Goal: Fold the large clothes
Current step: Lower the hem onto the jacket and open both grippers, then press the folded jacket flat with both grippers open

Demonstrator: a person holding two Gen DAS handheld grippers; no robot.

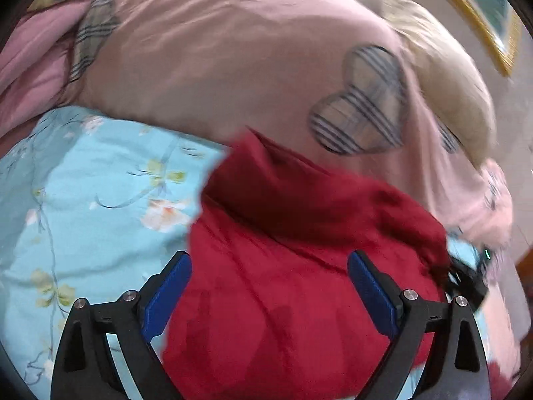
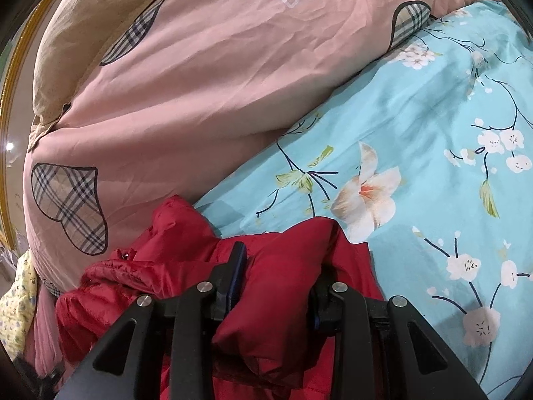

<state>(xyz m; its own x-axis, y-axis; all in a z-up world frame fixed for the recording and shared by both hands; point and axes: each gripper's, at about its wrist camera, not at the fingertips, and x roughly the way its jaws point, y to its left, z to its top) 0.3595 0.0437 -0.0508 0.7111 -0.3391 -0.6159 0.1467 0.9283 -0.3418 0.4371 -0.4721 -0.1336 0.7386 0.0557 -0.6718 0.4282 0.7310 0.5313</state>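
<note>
With your left gripper point(image 1: 269, 291) fingers spread wide and empty over the red jacket point(image 1: 283, 266) on the bed point(image 1: 100, 183), keep your right gripper point(image 2: 276, 286) pinching its bunched fold at 6 o'clock, then regrip the 12 o'clock edge squarely.

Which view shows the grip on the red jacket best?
Right wrist: the right gripper is clamped on a bunched fold of the red jacket. Left wrist shows the jacket blurred, under the open left gripper, ungripped.
</note>
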